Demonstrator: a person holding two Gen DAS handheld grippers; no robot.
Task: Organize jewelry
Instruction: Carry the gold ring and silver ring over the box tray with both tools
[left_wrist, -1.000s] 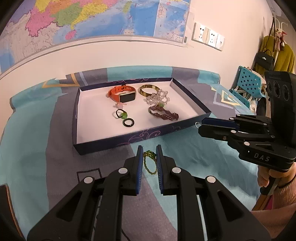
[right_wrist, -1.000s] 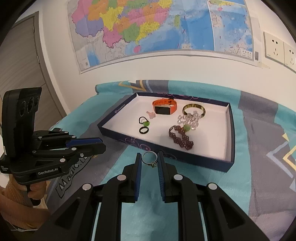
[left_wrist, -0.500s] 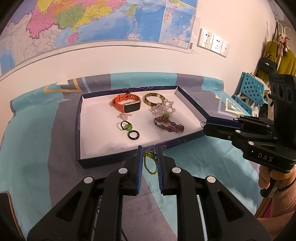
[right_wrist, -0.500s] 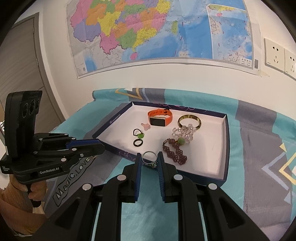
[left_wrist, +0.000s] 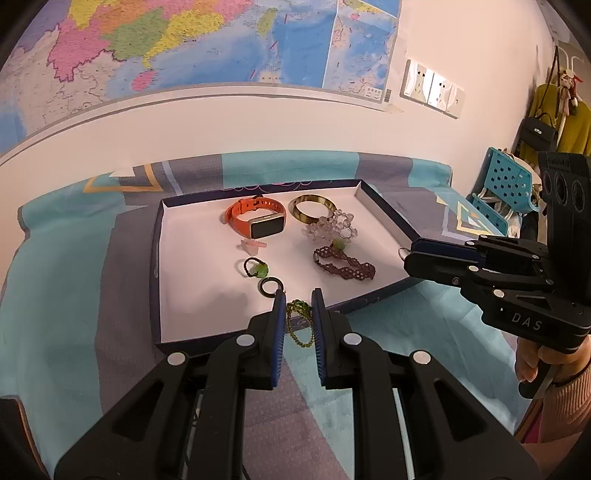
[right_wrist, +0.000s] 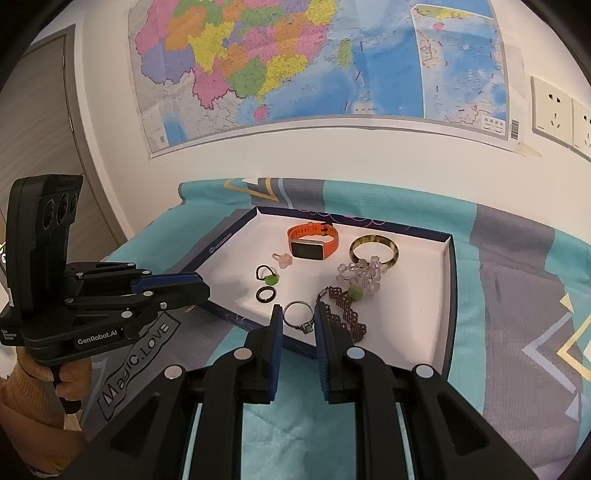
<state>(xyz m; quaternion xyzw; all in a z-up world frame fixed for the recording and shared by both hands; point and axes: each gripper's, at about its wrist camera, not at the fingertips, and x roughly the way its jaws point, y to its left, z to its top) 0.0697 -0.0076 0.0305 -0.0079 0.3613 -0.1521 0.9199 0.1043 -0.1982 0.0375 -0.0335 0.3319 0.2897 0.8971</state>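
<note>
While both of my claws hang at the near edge of the shallow navy box lid with the white floor (left_wrist: 159, 258), I list what each carries. Left gripper (left_wrist: 298, 317): clenched on a green beaded chain (left_wrist: 297, 322), a loop of small glassy beads that droops slack between the blue pads; light, limp, likely to swing and to slide through a loose pinch, so I judge it best held across a doubled stretch of beads, not by a single strand. Right gripper (right_wrist: 298, 320): clamped on a thin silver-coloured metal ring with a small pale stone (right_wrist: 297, 315), caught by its band edge-on between the pads; stiff, tiny, smooth, so I judge it apt to twist or pop out if squeezed off centre, and the setting is the part I would keep clear of the pads. Both pieces sit over the lid's front wall, not yet laid inside. Already on the white floor: an orange rubber-strapped smartwatch (left_wrist: 256, 219) at the back, a mottled olive bangle (left_wrist: 314, 208) beside it, a cluster of clear crystal beads (left_wrist: 332, 227) touching the bangle's near side, a dark maroon woven bracelet (left_wrist: 343, 264) in front of that, a small pink hair clip (left_wrist: 252, 246), a black elastic with a green charm (left_wrist: 255, 267), and a plain black ring (left_wrist: 271, 285) nearest my left pads. Underneath lies a teal and grey patterned cloth (left_wrist: 59, 295).
</note>
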